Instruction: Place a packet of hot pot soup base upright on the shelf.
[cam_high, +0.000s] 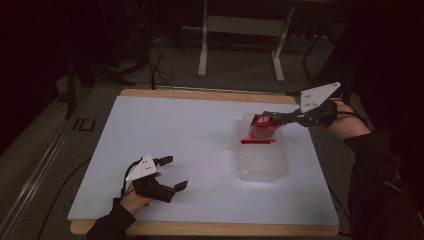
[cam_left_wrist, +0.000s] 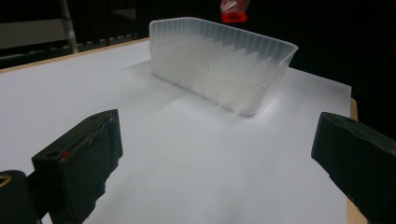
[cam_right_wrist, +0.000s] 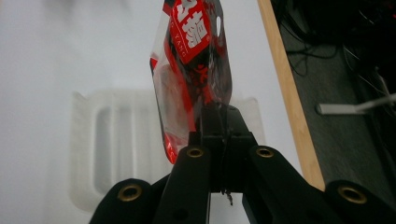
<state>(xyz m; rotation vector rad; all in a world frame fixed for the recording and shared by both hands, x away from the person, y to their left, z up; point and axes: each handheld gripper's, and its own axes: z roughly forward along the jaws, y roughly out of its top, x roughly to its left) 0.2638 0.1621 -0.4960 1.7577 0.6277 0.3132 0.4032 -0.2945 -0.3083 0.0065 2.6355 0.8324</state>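
The right gripper (cam_right_wrist: 219, 135) is pinching a red packet (cam_right_wrist: 194, 70) by its edge above the plastic tub (cam_high: 262, 162). It is looking light, thin and crinkly, likely slippery, so the flat edge is seeming the safest hold. The left gripper (cam_high: 172, 172) is resting spread wide on the table (cam_high: 165, 130).

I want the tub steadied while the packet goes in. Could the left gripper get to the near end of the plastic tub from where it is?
Probably yes. The left gripper has its jaws open, facing the plastic tub, with bare white table between them. The right gripper holds the red packet over the far end.

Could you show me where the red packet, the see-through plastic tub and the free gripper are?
red packet (cam_right_wrist: 194, 60), right gripper view, its printed front.
plastic tub (cam_left_wrist: 219, 70), left gripper view, its ribbed side wall.
left gripper (cam_high: 172, 173), high view, gap between its open jaws.
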